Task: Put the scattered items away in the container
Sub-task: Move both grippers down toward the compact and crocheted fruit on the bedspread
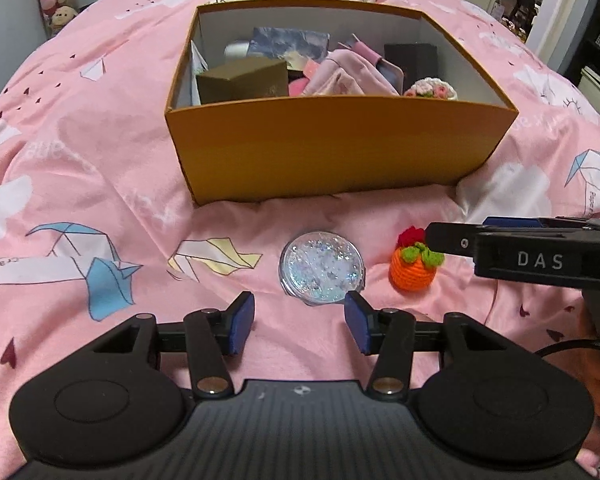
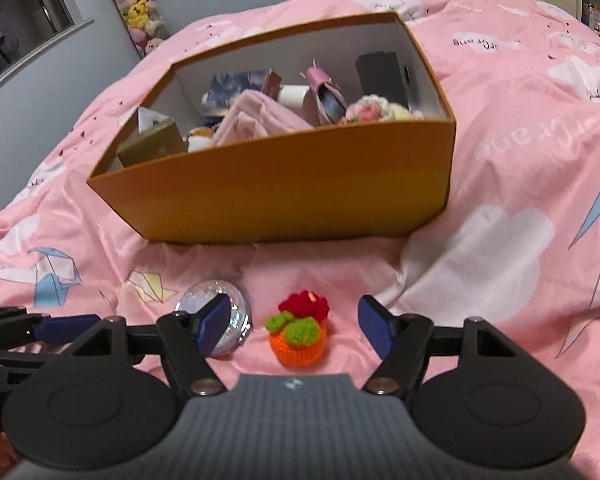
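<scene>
Pink bedspread (image 1: pixel 100 168), near edge: a glitter disc (image 1: pixel 322 272) and crocheted pot (image 2: pixel 298 334) lie before the orange box (image 1: pixel 332 148). Left gripper (image 1: pixel 300 320), jaws apart and empty, faces the disc just ahead; right gripper (image 2: pixel 292 326), wide and empty, brackets the pot without touching.

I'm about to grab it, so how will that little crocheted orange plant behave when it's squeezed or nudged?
The crocheted plant looks like soft yarn, so it will probably squash a little rather than slip. It seems small and light, likely easy to lift. Its rounded base sits on the rumpled pink duvet, so a sideways nudge may tip it.
</scene>
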Demonstrator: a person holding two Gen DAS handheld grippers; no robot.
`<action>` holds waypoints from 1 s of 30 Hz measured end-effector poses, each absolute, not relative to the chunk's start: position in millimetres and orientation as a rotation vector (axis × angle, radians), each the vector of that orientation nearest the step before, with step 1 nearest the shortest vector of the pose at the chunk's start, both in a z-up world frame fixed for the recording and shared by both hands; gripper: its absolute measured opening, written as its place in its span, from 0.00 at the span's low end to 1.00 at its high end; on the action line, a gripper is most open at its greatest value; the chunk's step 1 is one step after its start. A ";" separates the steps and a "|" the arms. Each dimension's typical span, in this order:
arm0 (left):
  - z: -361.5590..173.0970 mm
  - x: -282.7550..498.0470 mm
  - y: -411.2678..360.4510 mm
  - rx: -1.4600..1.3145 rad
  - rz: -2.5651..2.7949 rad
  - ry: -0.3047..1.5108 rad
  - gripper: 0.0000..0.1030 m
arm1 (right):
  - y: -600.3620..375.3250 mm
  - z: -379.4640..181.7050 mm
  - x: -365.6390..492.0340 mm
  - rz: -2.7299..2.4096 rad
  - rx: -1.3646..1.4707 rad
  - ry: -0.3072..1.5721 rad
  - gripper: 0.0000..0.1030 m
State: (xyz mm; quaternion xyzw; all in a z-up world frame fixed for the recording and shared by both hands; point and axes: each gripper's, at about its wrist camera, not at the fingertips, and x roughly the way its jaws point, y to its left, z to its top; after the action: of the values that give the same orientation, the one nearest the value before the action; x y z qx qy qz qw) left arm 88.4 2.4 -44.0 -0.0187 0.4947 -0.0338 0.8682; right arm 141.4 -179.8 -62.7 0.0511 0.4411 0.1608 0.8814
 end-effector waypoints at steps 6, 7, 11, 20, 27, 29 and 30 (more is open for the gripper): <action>-45.3 90.0 3.5 -0.041 -0.068 1.038 0.56 | -177.8 -73.5 141.9 0.321 0.102 0.936 0.70; -45.6 90.2 3.6 -0.041 -0.068 1.038 0.56 | -178.2 -75.9 142.6 0.319 0.105 0.942 0.70; -46.0 90.5 3.7 -0.042 -0.067 1.041 0.56 | -179.0 -85.4 146.1 0.308 0.114 0.978 0.69; -49.1 92.2 5.2 -0.044 -0.063 1.050 0.56 | -179.5 -104.4 151.2 0.306 0.134 1.053 0.61; -49.3 92.9 5.4 -0.044 -0.063 1.052 0.57 | -180.6 -114.8 155.9 0.313 0.156 1.085 0.58; -48.9 92.7 5.1 -0.045 -0.062 1.049 0.57 | -179.1 -116.5 157.1 0.322 0.158 1.081 0.58; -49.0 92.6 5.2 -0.045 -0.062 1.048 0.57 | -178.2 -117.4 157.6 0.328 0.159 1.079 0.57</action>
State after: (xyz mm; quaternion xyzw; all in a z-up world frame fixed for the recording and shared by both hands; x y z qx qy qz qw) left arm 92.6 5.2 -49.0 -0.0213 0.5002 -0.0294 0.8651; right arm 157.6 -178.2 -117.4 0.0753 0.5110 0.1553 0.8421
